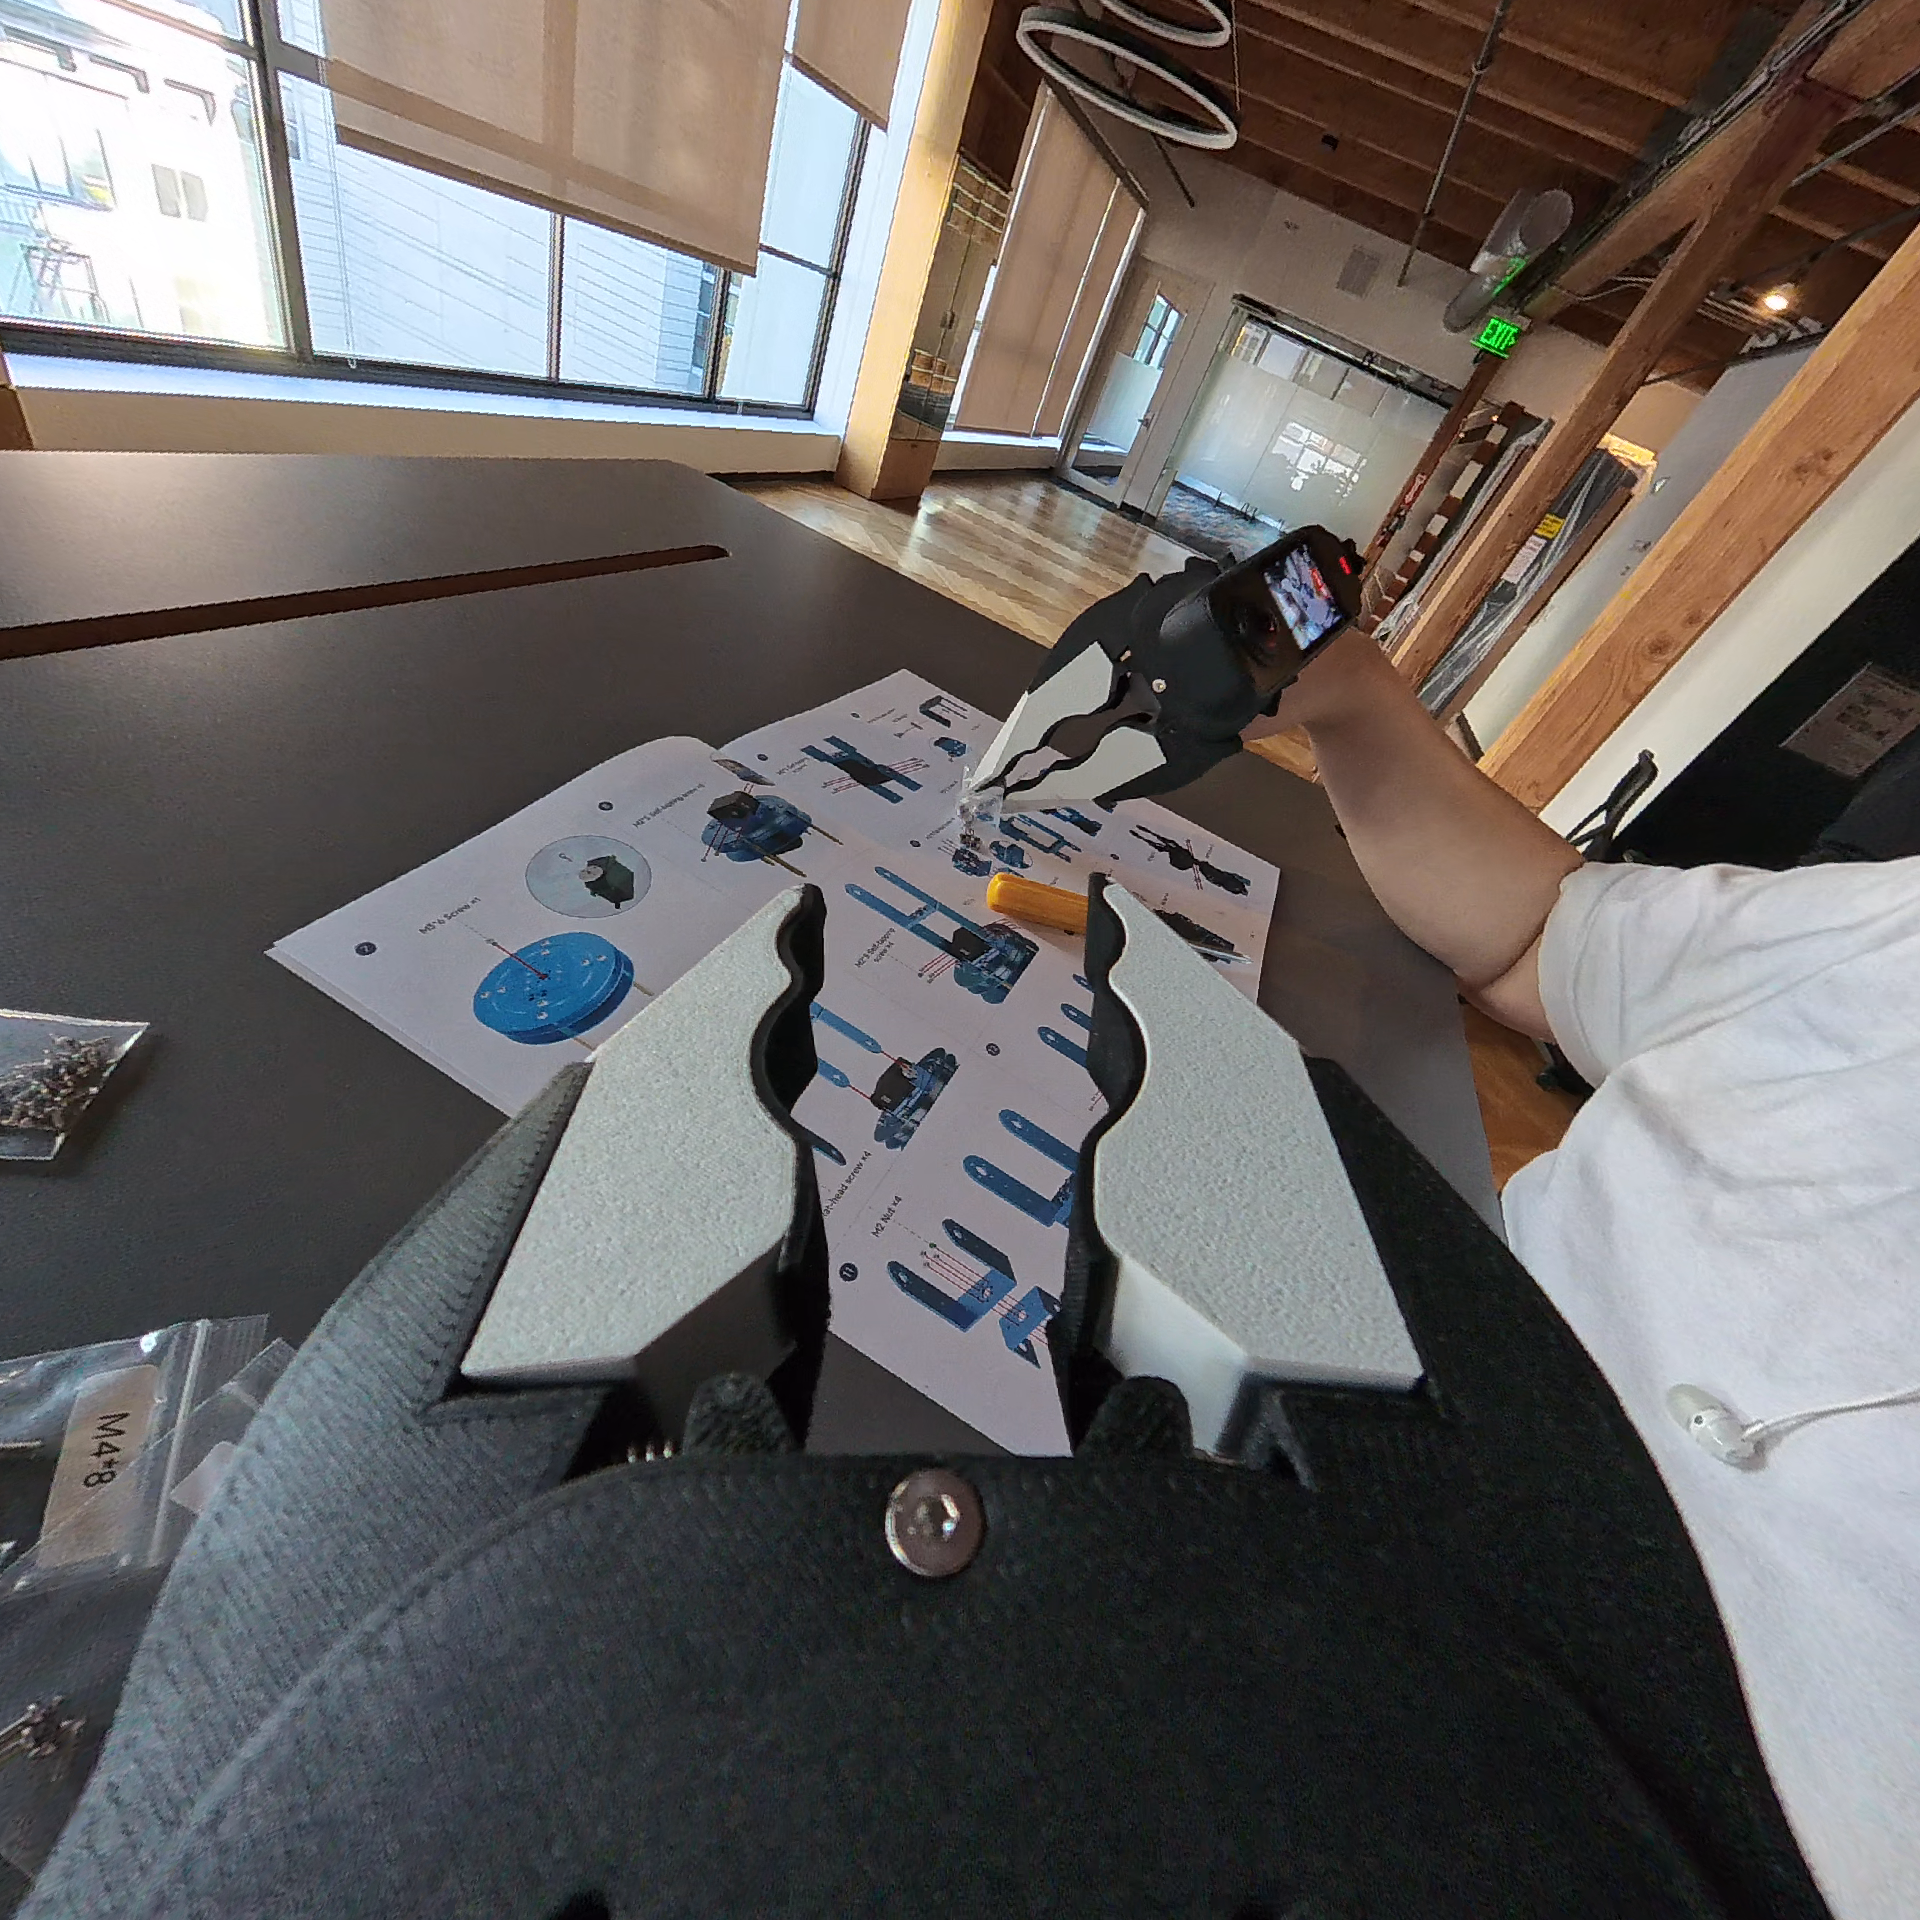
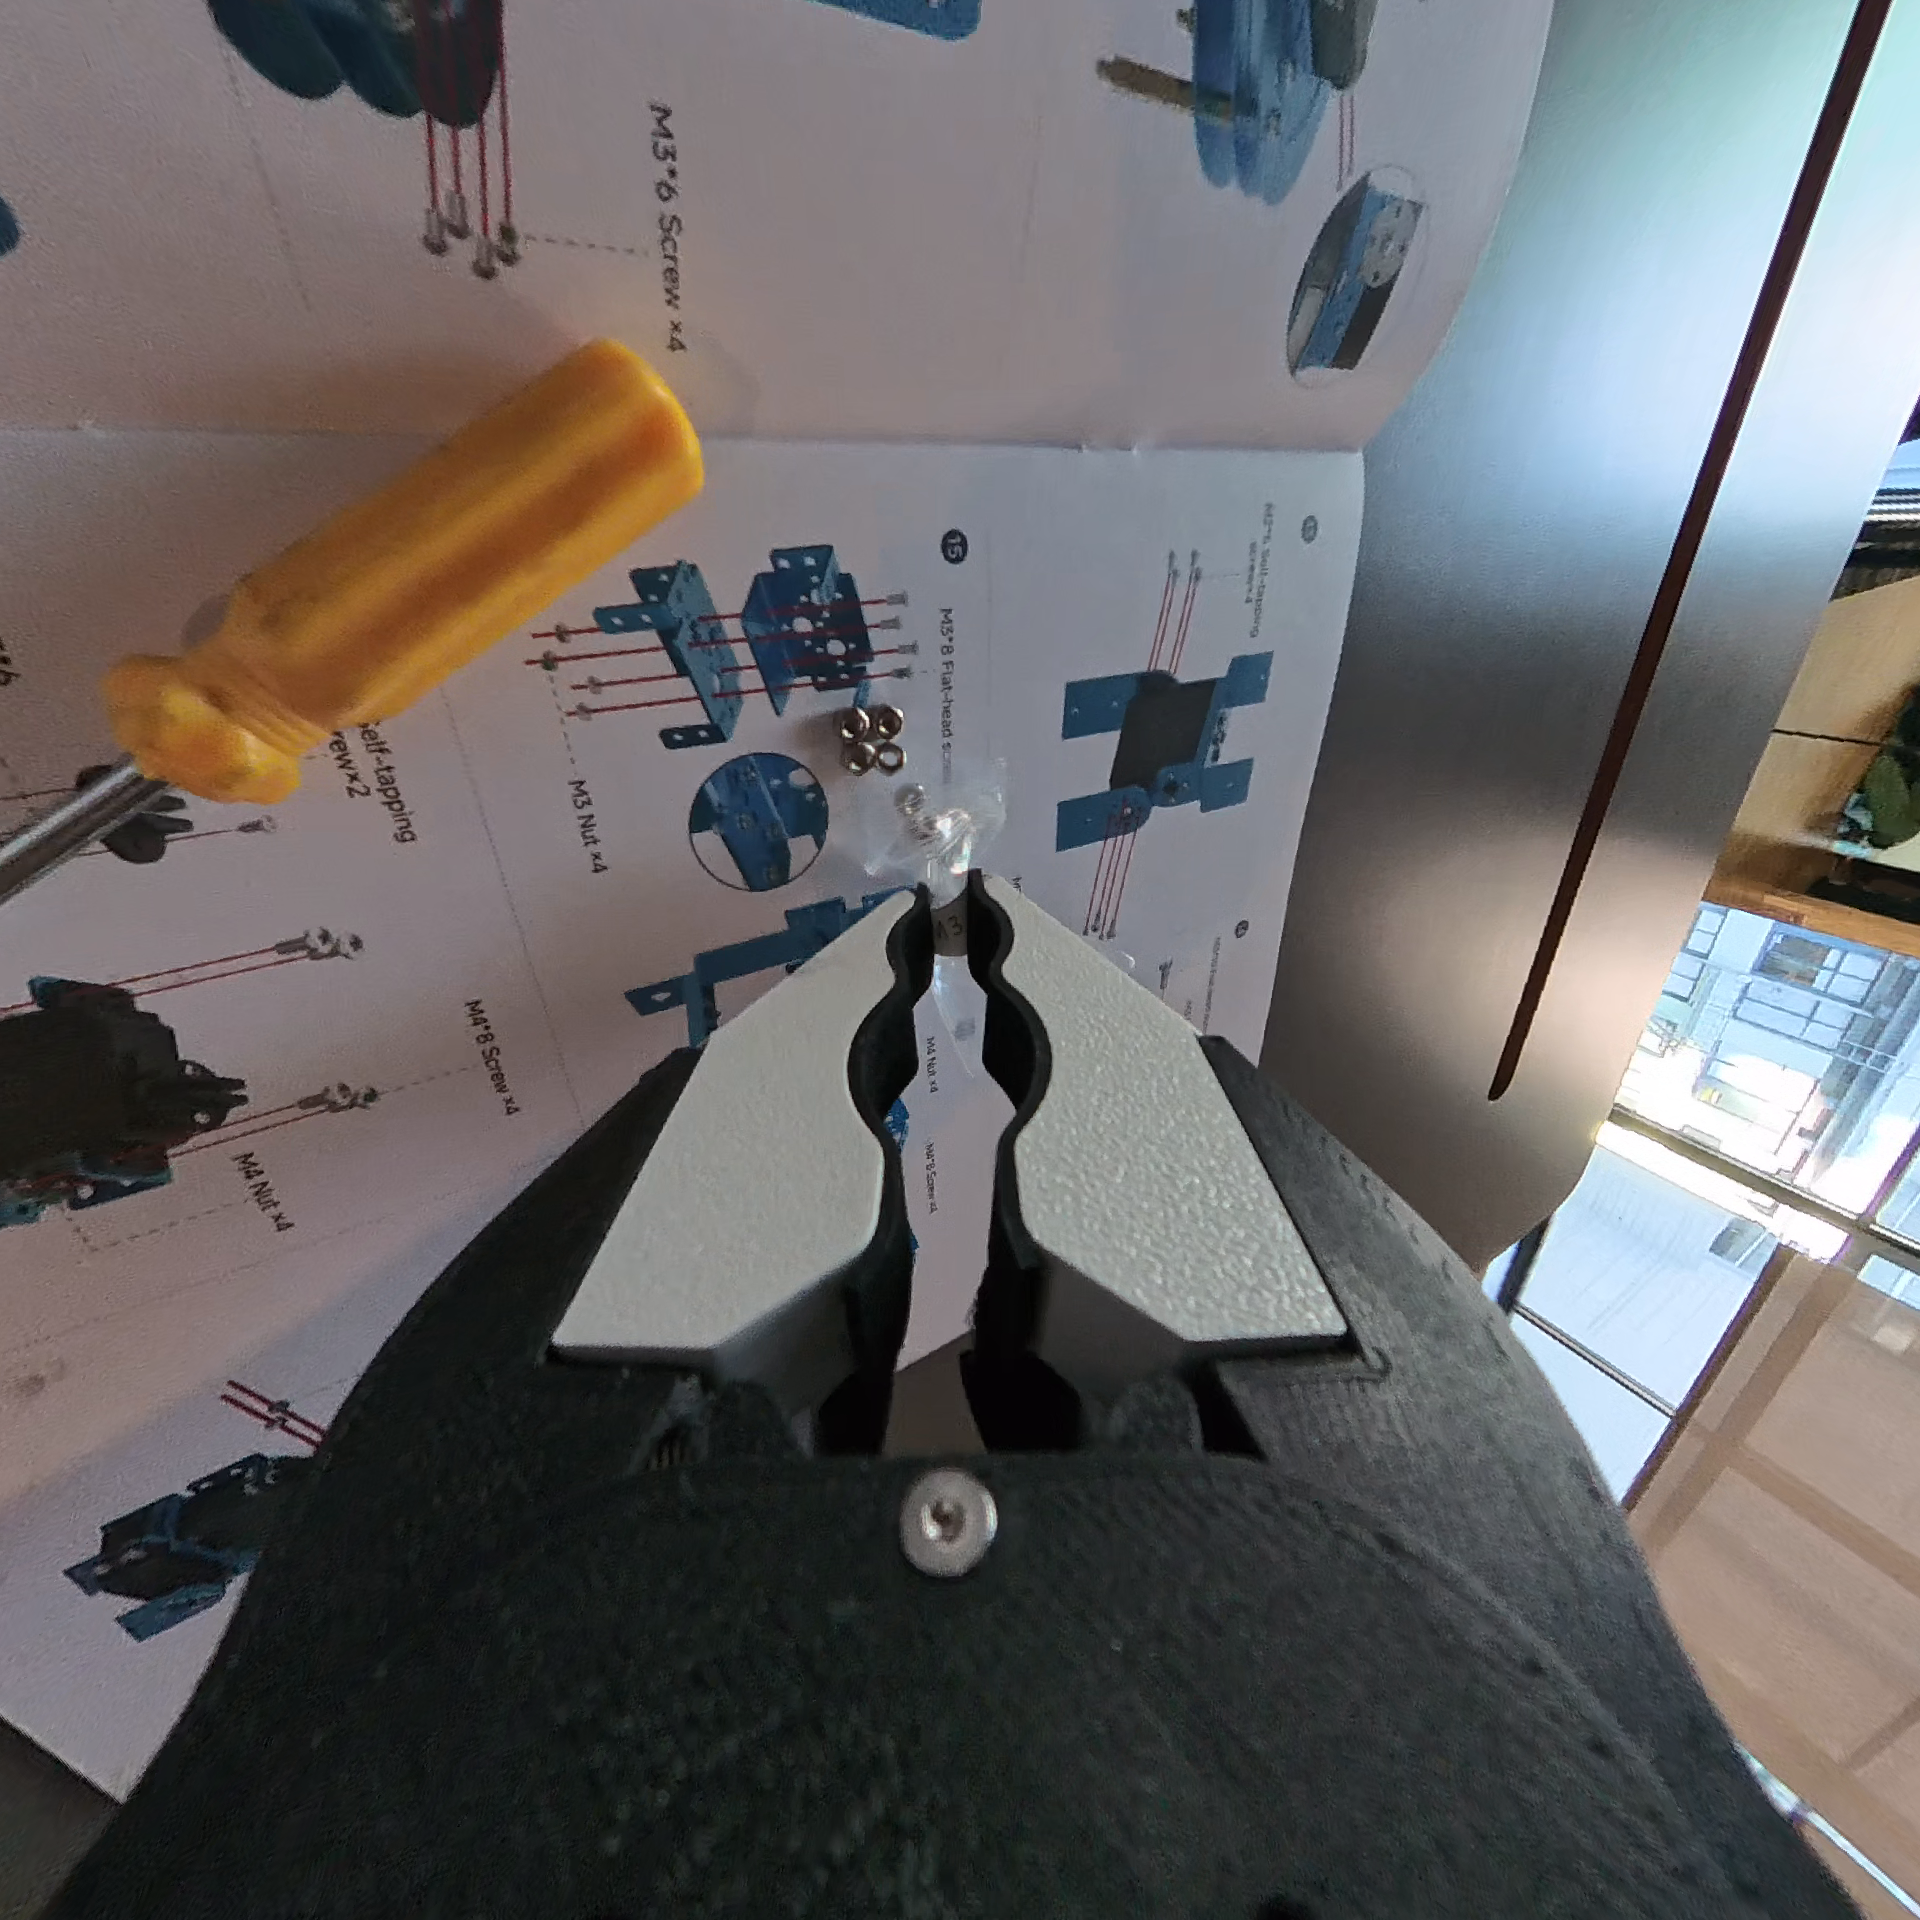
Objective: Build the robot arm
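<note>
My right gripper is shut on a small clear plastic bag with screws in it and holds it over an open instruction booklet. It also shows in the left wrist view, pointing down at the page. Several loose nuts lie on the page just beyond the bag. A yellow-handled screwdriver lies on the booklet to the left; it shows in the left wrist view too. My left gripper is open and empty above the near side of the booklet.
The booklet lies on a dark table with a long slot. Clear bags of screws and labelled bags lie at the left. A person's arm and white sleeve are at the right.
</note>
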Motion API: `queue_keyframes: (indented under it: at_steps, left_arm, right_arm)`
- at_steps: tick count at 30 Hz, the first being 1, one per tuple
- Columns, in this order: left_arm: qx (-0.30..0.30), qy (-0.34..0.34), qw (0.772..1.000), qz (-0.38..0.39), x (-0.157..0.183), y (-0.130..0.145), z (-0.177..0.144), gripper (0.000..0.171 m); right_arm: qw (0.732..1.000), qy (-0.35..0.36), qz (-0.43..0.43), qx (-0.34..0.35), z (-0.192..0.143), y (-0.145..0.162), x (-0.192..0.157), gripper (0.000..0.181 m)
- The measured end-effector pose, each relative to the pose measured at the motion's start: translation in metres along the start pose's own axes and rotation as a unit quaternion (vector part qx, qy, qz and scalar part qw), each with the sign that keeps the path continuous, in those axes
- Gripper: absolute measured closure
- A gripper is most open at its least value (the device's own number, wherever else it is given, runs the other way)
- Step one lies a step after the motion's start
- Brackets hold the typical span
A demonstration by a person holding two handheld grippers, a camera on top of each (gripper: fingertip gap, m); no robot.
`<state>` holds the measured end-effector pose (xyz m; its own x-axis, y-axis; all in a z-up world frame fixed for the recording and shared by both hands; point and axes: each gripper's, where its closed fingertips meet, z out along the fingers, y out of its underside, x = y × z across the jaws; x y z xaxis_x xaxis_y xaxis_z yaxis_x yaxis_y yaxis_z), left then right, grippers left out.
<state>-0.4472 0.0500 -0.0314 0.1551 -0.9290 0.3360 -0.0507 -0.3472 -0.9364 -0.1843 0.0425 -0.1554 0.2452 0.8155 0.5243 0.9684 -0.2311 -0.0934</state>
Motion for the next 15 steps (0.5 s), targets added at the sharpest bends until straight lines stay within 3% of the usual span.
queue_keyframes:
  at_steps: [8,15]
  left_arm:
    - [0.0,0.001,1.0,-0.001,0.001,0.0,0.0,0.122]
    - [-0.002,0.004,1.0,0.003,0.003,0.0,0.001,0.122]
  right_arm:
    - [0.999,-0.022,0.033,0.023,0.001,0.006,0.0,0.177]
    - [0.972,-0.083,0.145,0.167,-0.009,-0.002,0.004,0.177]
